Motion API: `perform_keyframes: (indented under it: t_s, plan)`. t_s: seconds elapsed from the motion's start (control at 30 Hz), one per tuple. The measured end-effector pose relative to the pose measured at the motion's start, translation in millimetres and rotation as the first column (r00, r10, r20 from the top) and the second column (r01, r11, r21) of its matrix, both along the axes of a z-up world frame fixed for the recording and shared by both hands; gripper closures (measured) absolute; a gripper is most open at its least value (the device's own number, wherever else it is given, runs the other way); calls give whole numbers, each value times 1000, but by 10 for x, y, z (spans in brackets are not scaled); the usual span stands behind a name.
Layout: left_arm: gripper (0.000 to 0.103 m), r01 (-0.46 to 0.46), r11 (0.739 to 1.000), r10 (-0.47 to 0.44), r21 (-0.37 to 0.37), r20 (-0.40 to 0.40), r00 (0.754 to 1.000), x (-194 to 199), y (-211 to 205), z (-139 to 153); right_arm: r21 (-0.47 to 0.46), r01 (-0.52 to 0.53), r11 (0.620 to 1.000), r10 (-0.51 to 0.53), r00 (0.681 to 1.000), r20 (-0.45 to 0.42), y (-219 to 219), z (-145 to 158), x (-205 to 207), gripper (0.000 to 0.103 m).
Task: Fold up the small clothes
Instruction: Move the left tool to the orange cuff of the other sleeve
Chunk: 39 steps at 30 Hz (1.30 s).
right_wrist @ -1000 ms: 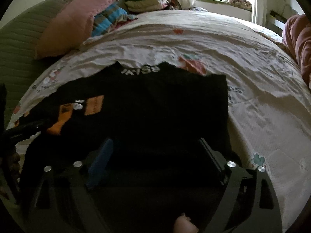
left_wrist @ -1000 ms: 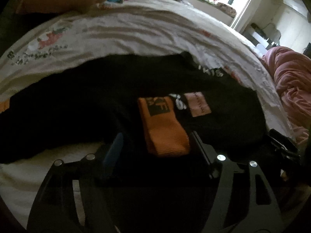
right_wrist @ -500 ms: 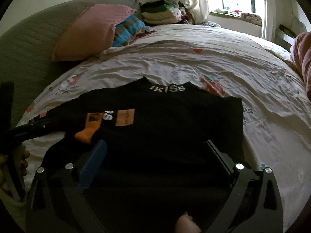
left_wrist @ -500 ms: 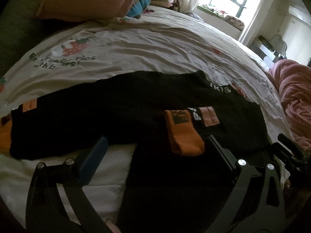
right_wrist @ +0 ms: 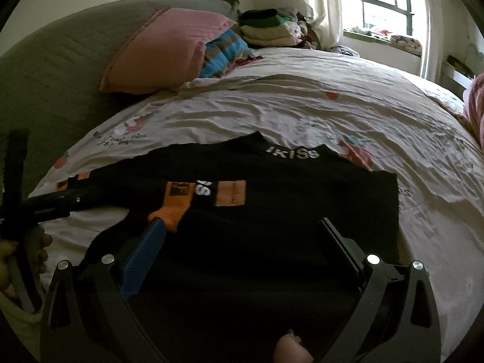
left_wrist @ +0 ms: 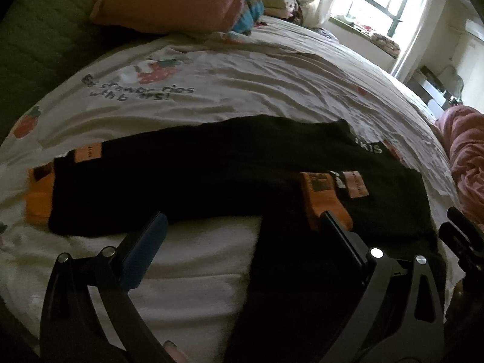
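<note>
Bedroom: bed (right_wrist: 302, 115), pillow (right_wrist: 163, 51), window (right_wrist: 381, 6)

Each camera rode on a handheld gripper, looking forward and down along its two fingers, close above the bed (left_wrist: 272, 90); the left view faced across the black top (left_wrist: 211, 166) toward the window (left_wrist: 378, 3); the right view looked from beside it; both shared the top, pink pillow (right_wrist: 163, 51) and window.

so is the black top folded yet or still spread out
Partly folded: one sleeve of the black top lies across its front, orange cuff on the body; the other sleeve is still outstretched.
</note>
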<state>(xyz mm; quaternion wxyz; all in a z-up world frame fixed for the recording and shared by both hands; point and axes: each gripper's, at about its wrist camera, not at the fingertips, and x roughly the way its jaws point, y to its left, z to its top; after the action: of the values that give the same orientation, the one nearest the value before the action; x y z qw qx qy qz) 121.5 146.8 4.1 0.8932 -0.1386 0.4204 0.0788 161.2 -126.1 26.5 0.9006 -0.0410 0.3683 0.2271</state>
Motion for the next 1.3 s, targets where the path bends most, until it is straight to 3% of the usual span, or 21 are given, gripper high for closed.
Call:
perform_keyframes:
  t_s: [0.43, 0.77, 1.3]
  plan:
    - [10, -95, 995, 95, 19, 12, 995, -222, 380, 23, 10, -86, 996, 86, 996, 20, 513, 132, -48, 5]
    - [10, -177, 984, 177, -38, 13, 984, -343, 756, -12, 8, -150, 989, 149, 989, 22, 947, 184, -54, 5]
    - [10, -327, 939, 327, -108, -21, 945, -508, 1334, -180, -7, -264, 964, 264, 964, 11, 1603, 151, -97, 5]
